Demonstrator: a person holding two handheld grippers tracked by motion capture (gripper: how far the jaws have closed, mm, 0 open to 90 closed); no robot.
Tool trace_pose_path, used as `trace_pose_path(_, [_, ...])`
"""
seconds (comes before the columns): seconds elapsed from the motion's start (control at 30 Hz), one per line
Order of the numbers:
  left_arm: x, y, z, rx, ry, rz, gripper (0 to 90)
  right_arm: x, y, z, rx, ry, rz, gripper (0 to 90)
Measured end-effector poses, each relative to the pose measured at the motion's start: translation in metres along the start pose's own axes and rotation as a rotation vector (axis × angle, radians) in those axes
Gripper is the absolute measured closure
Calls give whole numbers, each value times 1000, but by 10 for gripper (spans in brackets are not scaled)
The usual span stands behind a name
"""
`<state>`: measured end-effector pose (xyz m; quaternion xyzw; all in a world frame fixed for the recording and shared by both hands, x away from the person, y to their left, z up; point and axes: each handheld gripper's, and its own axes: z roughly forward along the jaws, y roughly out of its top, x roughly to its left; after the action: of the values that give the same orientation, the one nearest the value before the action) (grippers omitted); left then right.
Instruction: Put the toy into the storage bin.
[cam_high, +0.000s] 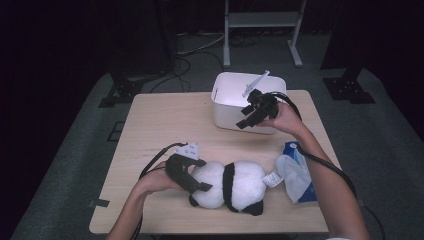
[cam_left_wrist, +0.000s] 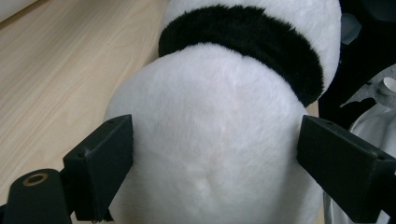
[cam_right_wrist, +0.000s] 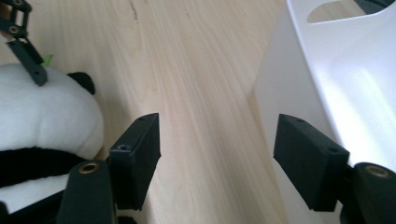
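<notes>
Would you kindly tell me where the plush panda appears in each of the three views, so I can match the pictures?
High view: the plush panda lies at the table's near edge, bottom centre, its white end between the left gripper's jaws.
Left gripper view: it spans the centre, jaws at both flanks.
Right gripper view: at the left edge.
Shared landmark: the pale wooden table.

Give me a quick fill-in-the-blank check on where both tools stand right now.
1. The left tool has its jaws on either side of the plush ____.
2. The right tool hovers by the white ____, with nothing between its jaws.
3. The blue tissue pack lies at the panda's ____ side in the high view.

Missing words: panda; bin; right
</notes>
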<state>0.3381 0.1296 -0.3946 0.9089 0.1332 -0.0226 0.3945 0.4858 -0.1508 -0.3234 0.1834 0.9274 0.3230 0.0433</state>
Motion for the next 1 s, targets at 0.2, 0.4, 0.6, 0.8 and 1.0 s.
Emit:
trace_pose_path(0.2, [-1,0,1,-2,2,-3,101,-5,8,4,23,-21,-16,333])
trace_pose_path(0.4, [-2,0,1,3,7,1,99,-12,12,7,34,-52,-24,356])
trace_pose_path(0.6, [-3,0,2,1,6,-1,94,-19,14,5,30,-68,-20,388])
trace_pose_path(0.8, [-3,0,3,2,5,0,92,-21,20,4,29,-83,-34,385])
trace_pose_path(1.0, [-3,0,3,2,6,0,92,-28,22,7,51,-112,-28,453])
